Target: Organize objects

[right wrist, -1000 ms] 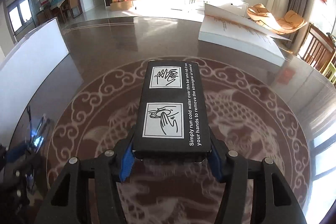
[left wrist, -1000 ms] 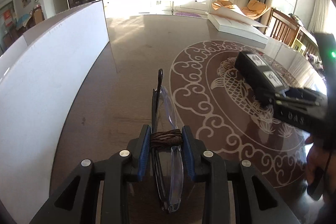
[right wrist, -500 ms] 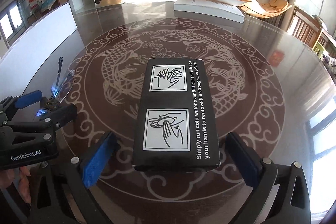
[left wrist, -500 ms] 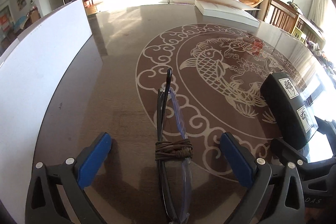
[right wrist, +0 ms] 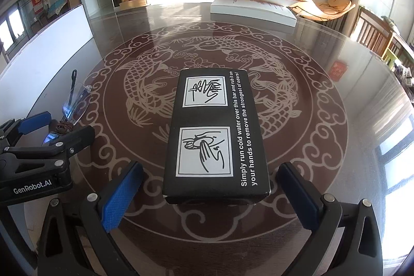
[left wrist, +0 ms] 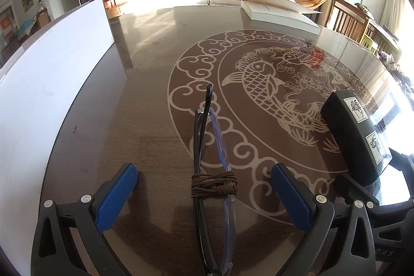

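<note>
Both grippers stood wide open over the round table (left wrist: 145,100), and each had just been spreading its jaws away from what lay between them. Between the blue pads of the left gripper (left wrist: 204,188) lay a folded pair of glasses (left wrist: 209,146), dark-framed with bluish lenses, bound about the middle with a brown cord (left wrist: 213,185), touching neither pad. Between the pads of the right gripper (right wrist: 211,189) lay a black box (right wrist: 214,133), flat on the table and clear of both pads. Its white lettering read "Simply run cold water over this bar and rub it on your hands to remove the strongest of odors!", beside two line drawings of hands. Only the right wrist view gave that text; from the left wrist view the box (left wrist: 354,133) showed at the right as a dark block with its drawings seen slantwise and unreadable. The right view also showed "GenRobot.AI" on the left gripper's body (right wrist: 33,162), while the left view caught only the letters "DAS" low on the other tool. The glasses' near end ran off the bottom of the left view. A white board (left wrist: 51,74) stood along the table's left side, and a white box (right wrist: 252,10) rested at its far edge, its printing too small to read.
</note>
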`<action>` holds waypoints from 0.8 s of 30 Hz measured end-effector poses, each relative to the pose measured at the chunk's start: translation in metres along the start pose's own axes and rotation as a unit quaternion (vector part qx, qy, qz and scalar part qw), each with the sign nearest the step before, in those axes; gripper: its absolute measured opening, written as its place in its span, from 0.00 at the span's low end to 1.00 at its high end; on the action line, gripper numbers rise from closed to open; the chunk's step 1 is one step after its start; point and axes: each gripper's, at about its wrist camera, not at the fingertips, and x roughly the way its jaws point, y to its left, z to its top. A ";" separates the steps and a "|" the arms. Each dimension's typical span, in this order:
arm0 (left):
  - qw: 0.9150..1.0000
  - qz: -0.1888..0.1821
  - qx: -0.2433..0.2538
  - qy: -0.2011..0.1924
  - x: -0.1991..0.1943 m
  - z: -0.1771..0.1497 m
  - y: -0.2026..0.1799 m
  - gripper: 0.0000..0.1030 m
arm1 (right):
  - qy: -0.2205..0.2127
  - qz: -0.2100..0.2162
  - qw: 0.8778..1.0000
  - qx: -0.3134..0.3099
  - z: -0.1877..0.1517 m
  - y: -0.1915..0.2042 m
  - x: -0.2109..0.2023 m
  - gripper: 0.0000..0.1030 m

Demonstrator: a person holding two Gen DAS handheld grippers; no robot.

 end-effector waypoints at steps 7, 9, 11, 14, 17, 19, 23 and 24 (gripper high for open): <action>1.000 0.000 0.000 0.000 0.000 0.000 0.000 1.00 | 0.000 0.000 1.000 0.000 0.000 0.001 0.000 1.00; 1.000 0.000 0.000 0.000 0.000 0.000 0.000 1.00 | 0.000 0.000 1.000 0.000 0.000 0.000 0.000 1.00; 1.000 0.000 0.000 0.000 -0.001 0.000 0.000 1.00 | 0.000 0.000 1.000 0.000 0.000 0.001 0.000 1.00; 1.000 0.000 0.000 0.000 0.000 0.000 0.000 1.00 | 0.000 0.000 1.000 0.000 0.000 0.001 0.000 1.00; 1.000 0.000 0.000 0.000 -0.001 0.000 0.001 1.00 | 0.000 0.000 1.000 0.000 0.000 0.000 0.000 1.00; 1.000 0.000 0.000 0.000 -0.001 0.000 0.001 1.00 | 0.000 0.000 1.000 0.000 0.000 0.001 0.000 1.00; 1.000 0.000 0.000 0.000 -0.001 0.000 0.001 1.00 | 0.000 0.000 1.000 0.000 0.000 0.001 0.000 1.00; 1.000 0.000 0.000 0.000 -0.001 0.000 0.001 1.00 | 0.000 0.000 1.000 0.000 0.000 0.000 0.000 1.00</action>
